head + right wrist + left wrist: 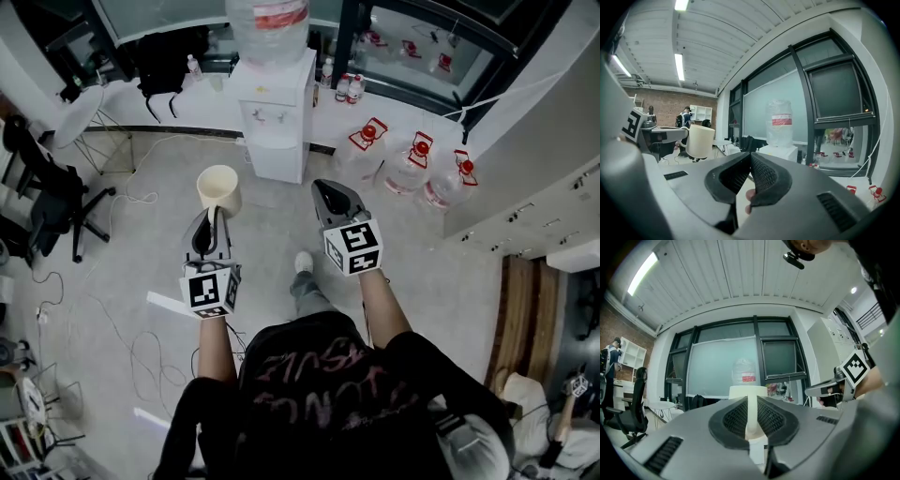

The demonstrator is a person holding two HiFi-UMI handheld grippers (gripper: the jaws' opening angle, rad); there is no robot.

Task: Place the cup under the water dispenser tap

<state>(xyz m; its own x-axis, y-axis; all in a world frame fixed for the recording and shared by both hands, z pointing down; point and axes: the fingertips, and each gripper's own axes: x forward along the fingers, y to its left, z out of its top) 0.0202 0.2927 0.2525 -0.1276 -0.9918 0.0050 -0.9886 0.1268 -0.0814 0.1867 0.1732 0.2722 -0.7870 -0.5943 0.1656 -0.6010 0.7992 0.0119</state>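
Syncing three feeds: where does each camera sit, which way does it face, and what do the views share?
Head view: on the person's head, steeply down at floor and dispenser; both forearms, left gripper holding the cup, right gripper.
Left gripper view: on the left gripper, level along jaws shut on the cup's handle, toward the dispenser; right gripper at right.
Right gripper view: on the right gripper, along its shut, empty jaws; left gripper at left.
Shared: cup and dispenser appear in all three.

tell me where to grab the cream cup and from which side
By its handle, coming level from the side facing the person, as the left gripper holds it now. The handle is a thin upright loop that fits between narrow jaws, while the cup body is wide and round.
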